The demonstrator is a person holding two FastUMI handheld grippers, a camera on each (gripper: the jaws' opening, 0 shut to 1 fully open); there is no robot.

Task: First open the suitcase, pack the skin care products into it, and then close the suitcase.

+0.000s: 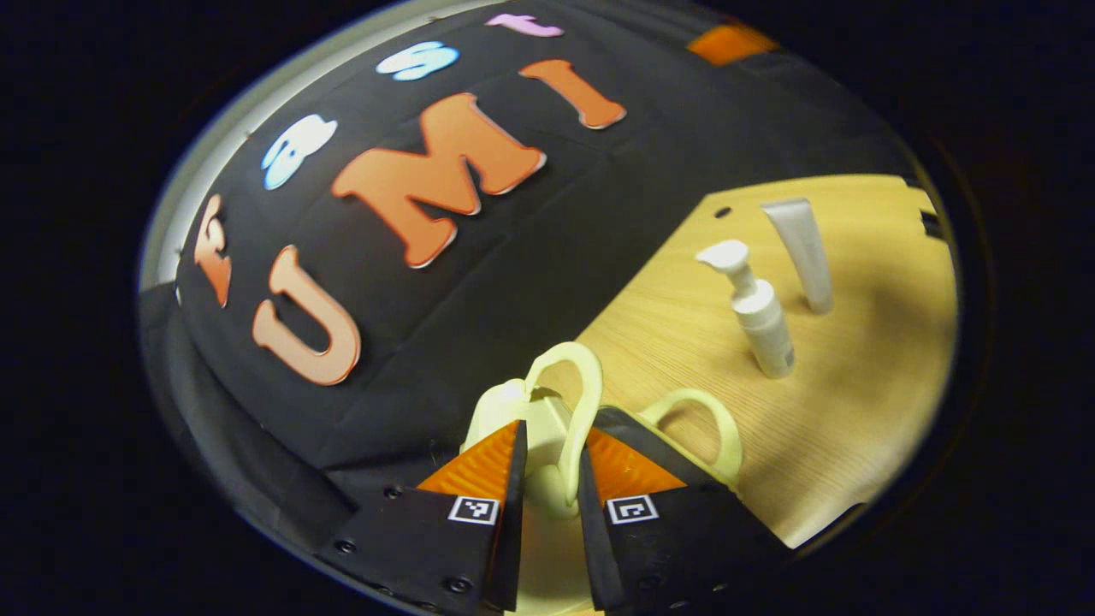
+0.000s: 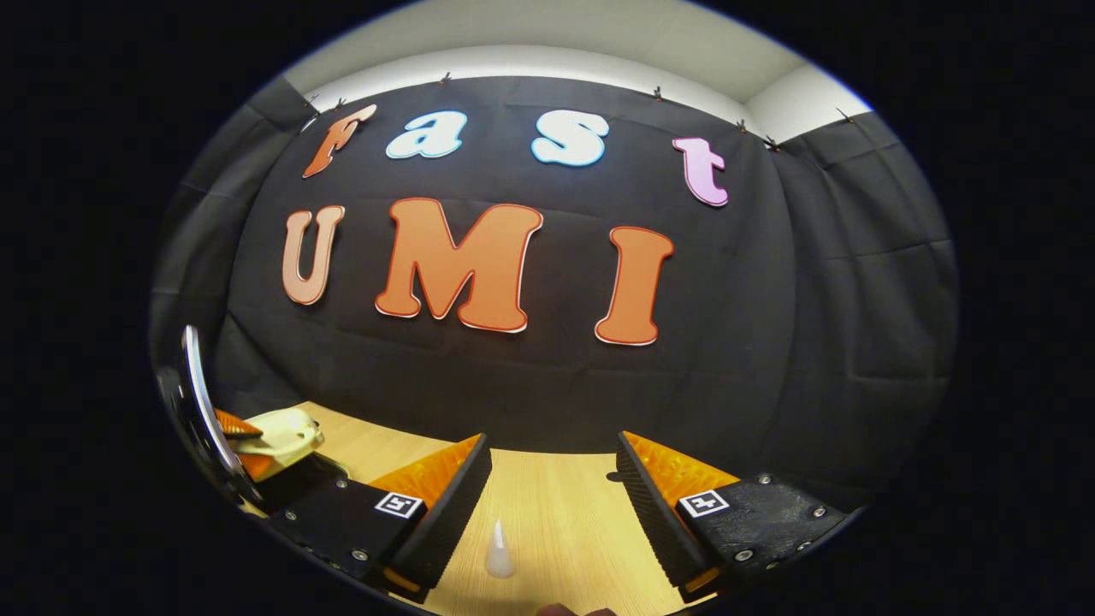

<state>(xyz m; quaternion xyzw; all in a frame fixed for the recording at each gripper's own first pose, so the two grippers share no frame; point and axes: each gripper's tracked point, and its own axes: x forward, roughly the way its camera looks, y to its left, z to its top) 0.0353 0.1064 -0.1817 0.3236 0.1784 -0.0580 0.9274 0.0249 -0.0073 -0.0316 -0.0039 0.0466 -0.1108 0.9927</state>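
Left gripper view: left gripper (image 1: pixel 552 479) low in the picture, fingers close together and clamped on a thin pale yellow plastic loop handle (image 1: pixel 575 402) that rises between them. Handle belongs to a pale yellow plastic suitcase (image 1: pixel 539 547), seen directly under and between the fingers; whether the case is open or shut cannot be told. A second pale yellow loop handle (image 1: pixel 710 423) just beside the right-hand finger, lying toward the light wooden table (image 1: pixel 855 411).

On that table, well apart from the gripper: a small white plastic pump bottle (image 1: pixel 763 316), standing upright, nozzle turned toward the booth wall. Just beyond it, near but not touching, a white squeeze tube (image 1: pixel 802 252), standing on its cap end with the flat crimped end up. Both skin care items on the bare wood, outside the suitcase.

Right gripper view: right gripper (image 2: pixel 553 496) with fingers spread wide apart, nothing between them, hovering above the table. Below the gap, at the bottom edge, a small whitish cone-shaped tip (image 2: pixel 499 547) of some object; too little visible to tell what. Far at the left edge, part of the pale yellow suitcase with the other gripper beside it, next to a curved dark rim with a bright edge (image 2: pixel 201 402).
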